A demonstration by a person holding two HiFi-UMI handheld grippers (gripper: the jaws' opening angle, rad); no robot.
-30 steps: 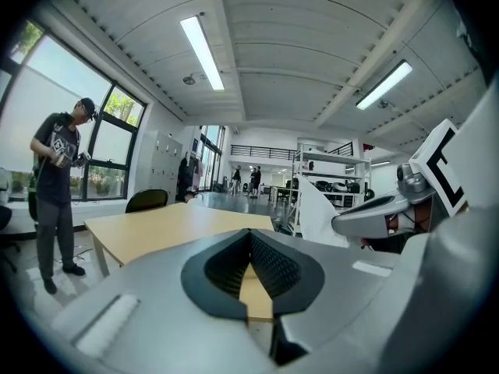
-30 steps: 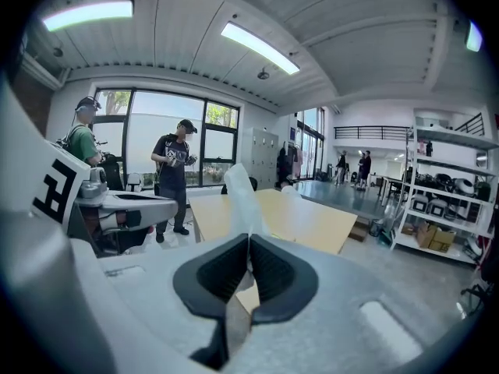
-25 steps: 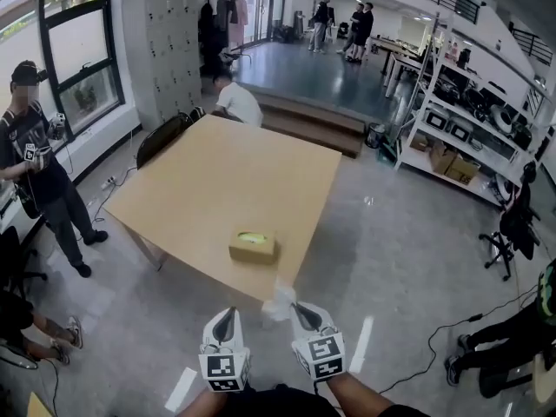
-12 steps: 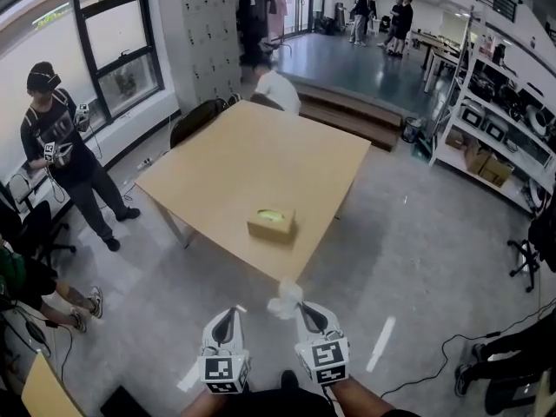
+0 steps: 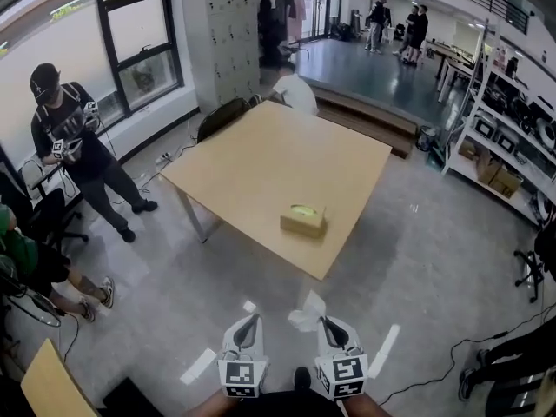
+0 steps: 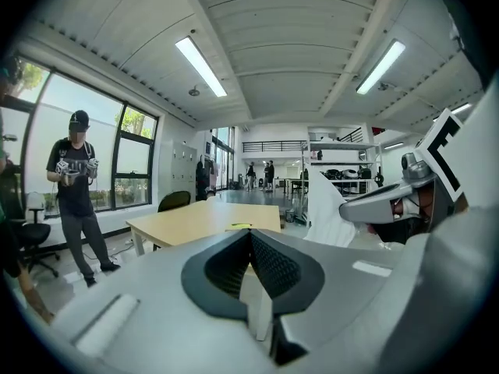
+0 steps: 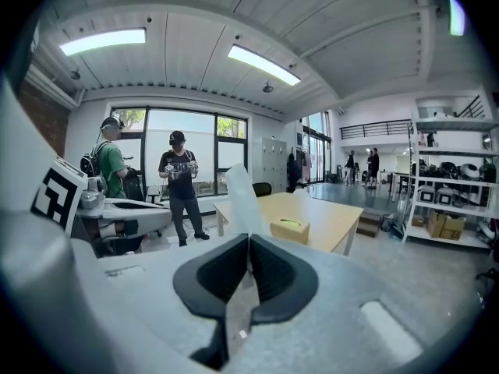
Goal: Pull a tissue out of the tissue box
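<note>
Since our right gripper (image 5: pixel 327 324) was clamped on one edge of the tissue (image 5: pixel 306 313), well clear of the tissue box (image 5: pixel 302 221) on the table (image 5: pixel 261 159), we judged it light, soft and tearable, best pinched by an edge. Our left gripper (image 5: pixel 251 321) was closed on nothing.

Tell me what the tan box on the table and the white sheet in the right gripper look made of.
Tan tissue box: probably cardboard, matte, with crisp folded edges. White sheet pinched in the right gripper: thin tissue paper, soft, crumpled.
</note>
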